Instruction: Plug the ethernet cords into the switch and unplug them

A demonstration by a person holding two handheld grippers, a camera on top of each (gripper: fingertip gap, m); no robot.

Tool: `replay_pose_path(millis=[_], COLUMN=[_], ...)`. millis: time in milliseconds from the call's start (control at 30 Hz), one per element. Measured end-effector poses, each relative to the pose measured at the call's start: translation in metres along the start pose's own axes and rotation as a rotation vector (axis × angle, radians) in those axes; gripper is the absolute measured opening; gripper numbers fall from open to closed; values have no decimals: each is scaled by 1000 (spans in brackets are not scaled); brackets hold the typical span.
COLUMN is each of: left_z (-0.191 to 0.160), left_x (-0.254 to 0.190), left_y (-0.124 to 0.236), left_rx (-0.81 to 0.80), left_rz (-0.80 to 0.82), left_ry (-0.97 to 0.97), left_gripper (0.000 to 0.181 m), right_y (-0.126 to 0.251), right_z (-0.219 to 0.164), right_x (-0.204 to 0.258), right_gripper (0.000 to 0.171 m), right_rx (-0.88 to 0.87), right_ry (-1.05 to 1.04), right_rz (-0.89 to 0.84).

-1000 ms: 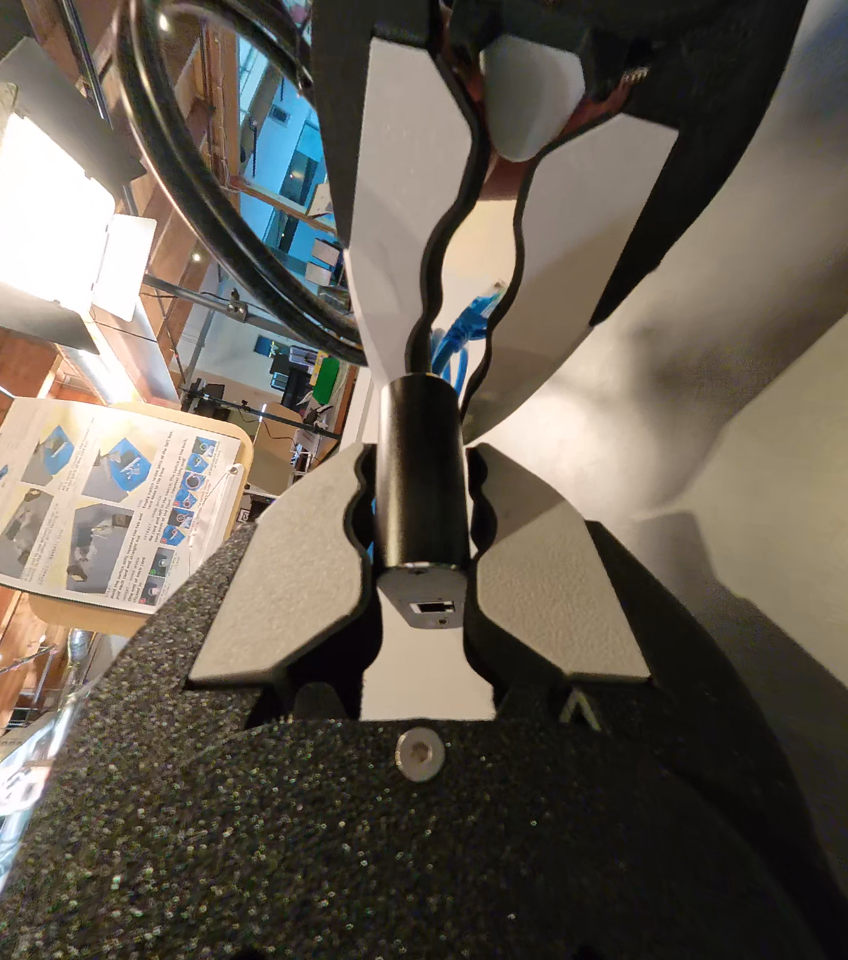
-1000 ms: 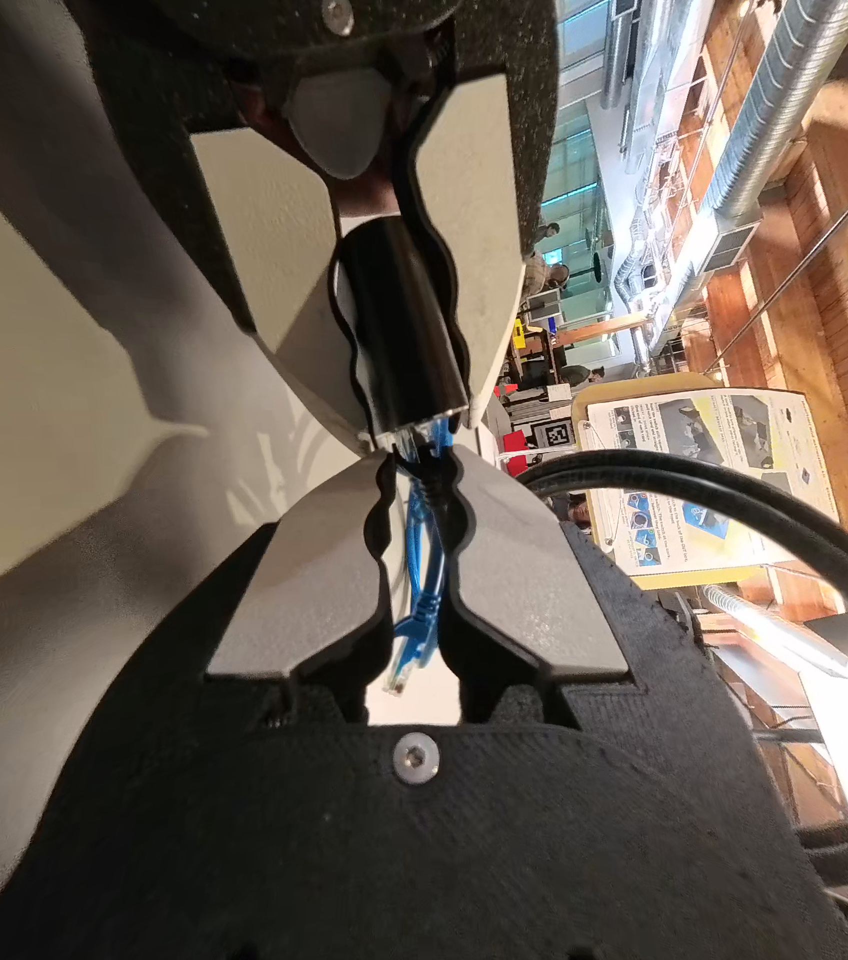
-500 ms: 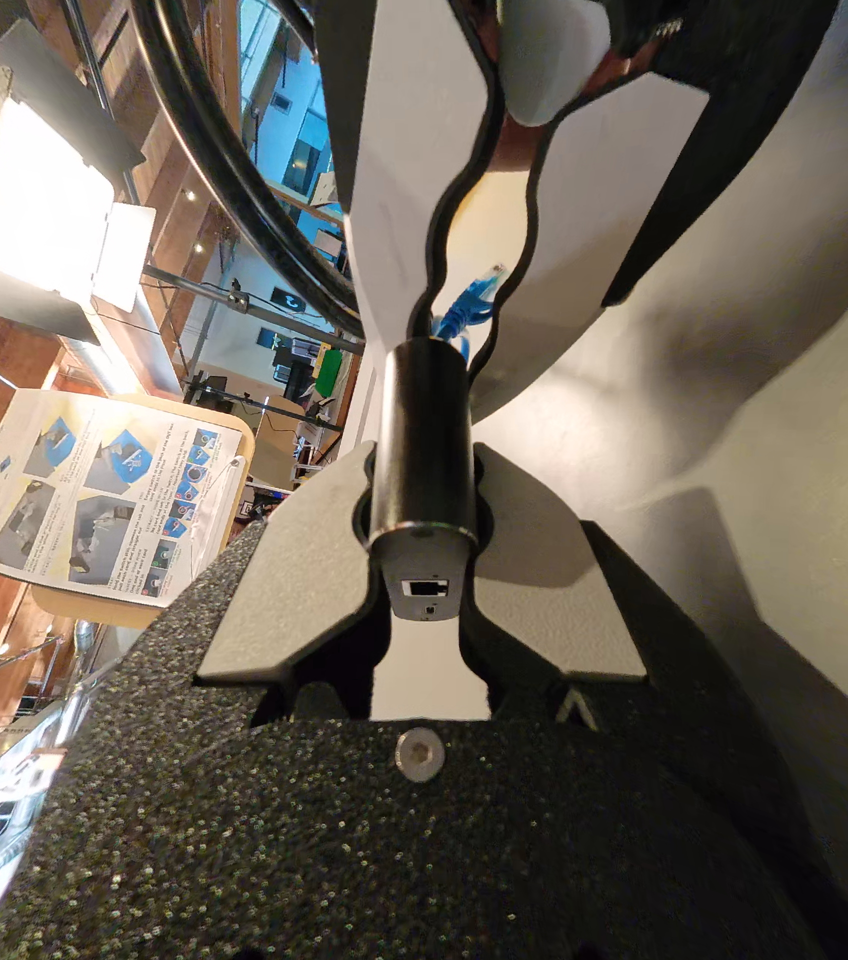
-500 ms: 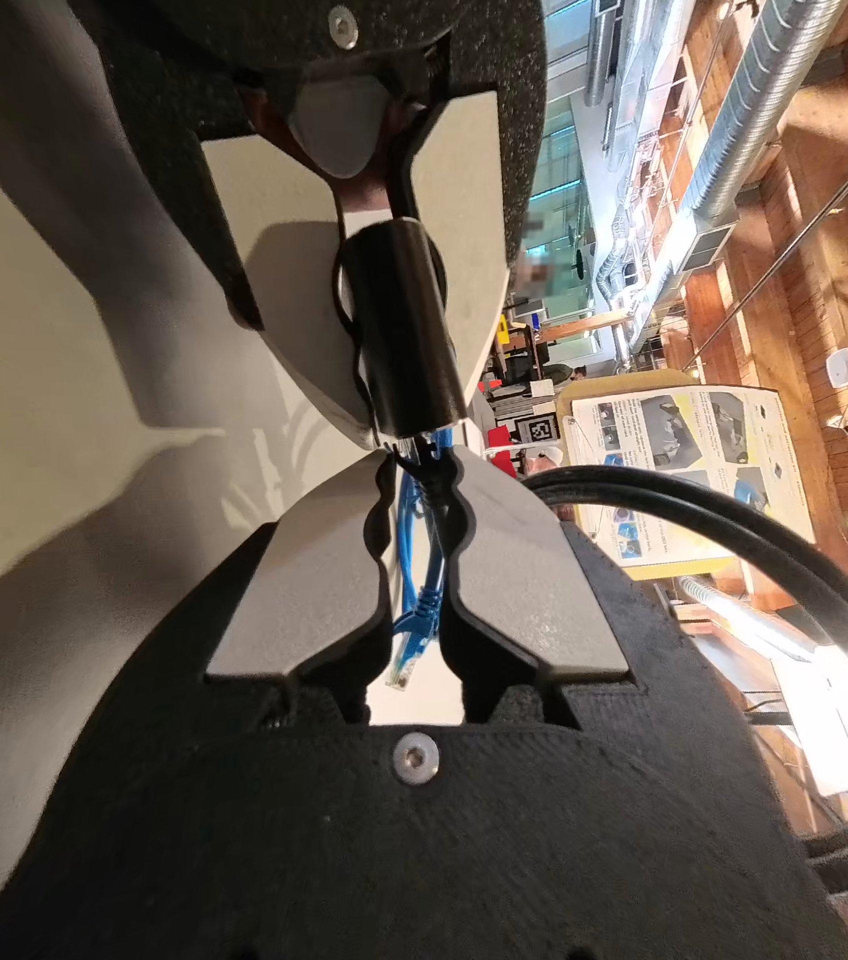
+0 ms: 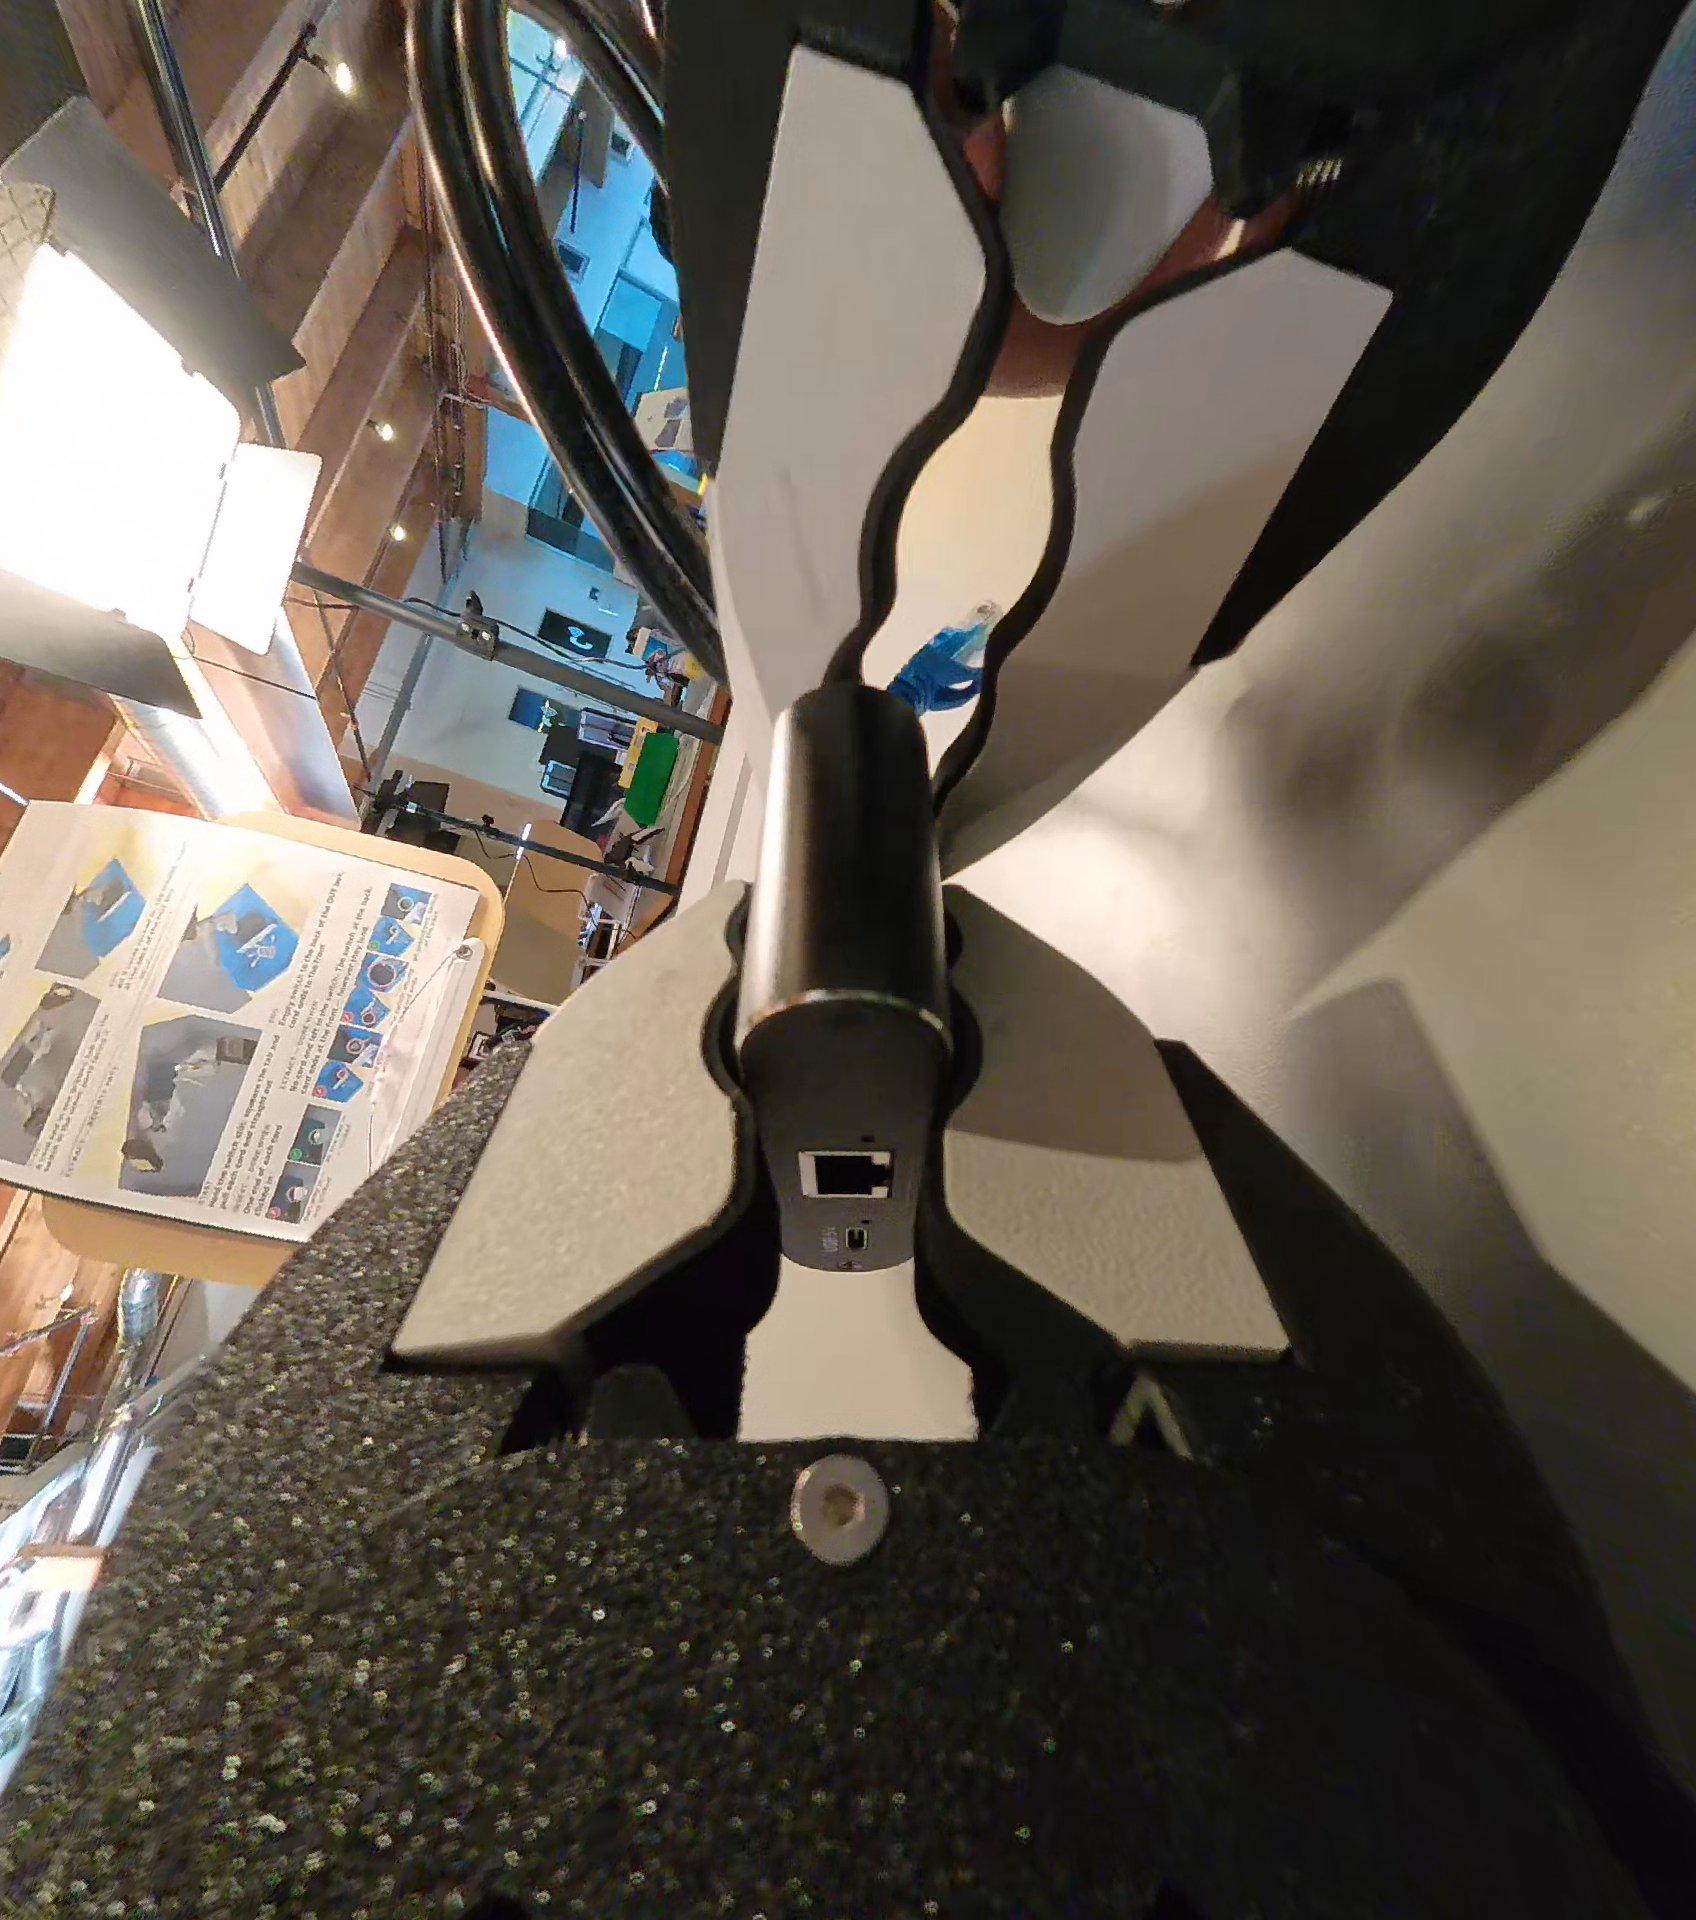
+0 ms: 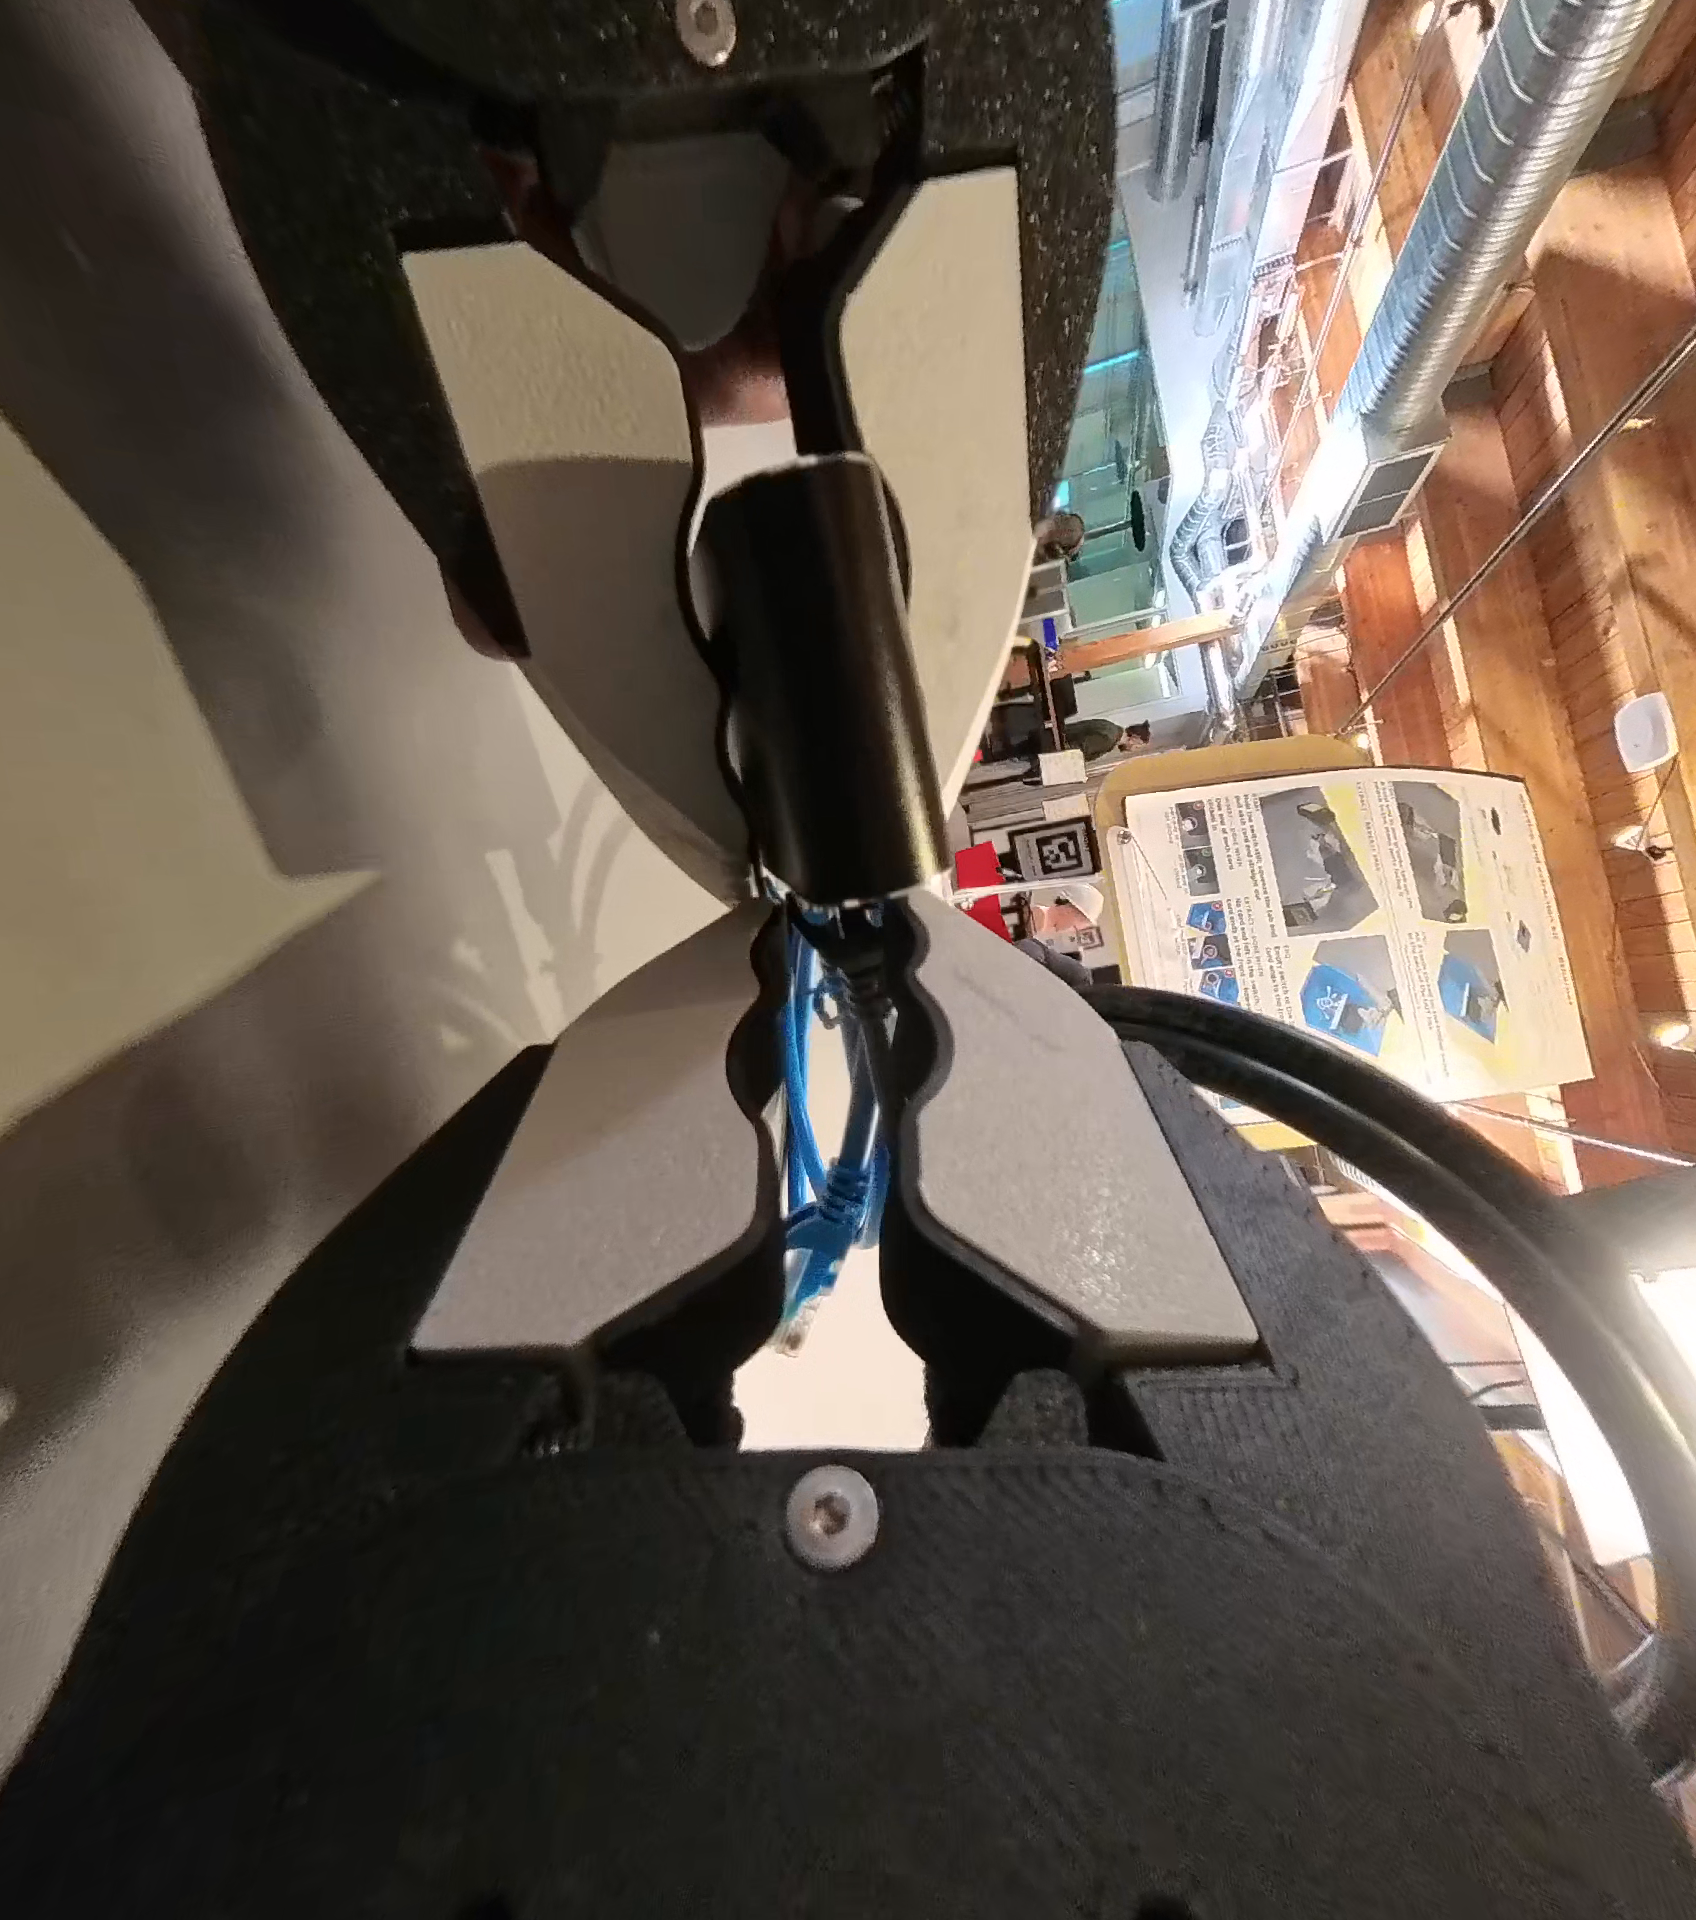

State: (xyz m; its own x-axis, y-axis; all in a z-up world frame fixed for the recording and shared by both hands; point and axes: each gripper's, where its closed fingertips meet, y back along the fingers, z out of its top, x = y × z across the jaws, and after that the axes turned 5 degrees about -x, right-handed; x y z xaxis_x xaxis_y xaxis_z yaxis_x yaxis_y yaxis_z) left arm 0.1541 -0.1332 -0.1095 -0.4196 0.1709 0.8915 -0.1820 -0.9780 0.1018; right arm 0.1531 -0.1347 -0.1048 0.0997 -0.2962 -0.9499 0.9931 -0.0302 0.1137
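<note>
A black cylindrical switch [image 5: 849, 894] is clamped between the grey pads [image 5: 615, 1101] of my left gripper [image 5: 844, 904]. Its near end face, with an empty port [image 5: 846, 1174], points at the left wrist camera. My right gripper [image 5: 875, 707] faces it from above, at the switch's far end. In the right wrist view, my right gripper [image 6: 839, 925] is shut on a black cord plug [image 6: 865, 977] right at the switch [image 6: 813, 707]. Blue ethernet cords [image 6: 823, 1164] hang loose in the gap between its fingers. My left gripper [image 6: 844, 831] holds the switch there.
A thick black cable [image 5: 532, 364] loops off the right gripper and shows again in the right wrist view [image 6: 1446, 1195]. A printed poster on a board [image 5: 179, 1039] and a bright light panel [image 5: 65, 384] stand behind. A pale surface [image 5: 1498, 935] lies alongside both grippers. The tips of both grippers are at nearly the same place.
The switch has come closer to the left wrist camera and tipped, so its end face and port now show fully. Both grippers keep their hold.
</note>
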Motion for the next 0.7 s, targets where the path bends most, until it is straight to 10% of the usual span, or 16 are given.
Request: replay_pose_path(millis=[700], left_z=[-6], left_x=[7], left_y=[1], left_rx=[27], left_rz=[33], left_ry=[110], left_gripper=[30], right_y=[-3], right_z=[0], right_x=[-11], right_gripper=[14], right_rx=[113], right_ry=[-199], right_rz=[-75])
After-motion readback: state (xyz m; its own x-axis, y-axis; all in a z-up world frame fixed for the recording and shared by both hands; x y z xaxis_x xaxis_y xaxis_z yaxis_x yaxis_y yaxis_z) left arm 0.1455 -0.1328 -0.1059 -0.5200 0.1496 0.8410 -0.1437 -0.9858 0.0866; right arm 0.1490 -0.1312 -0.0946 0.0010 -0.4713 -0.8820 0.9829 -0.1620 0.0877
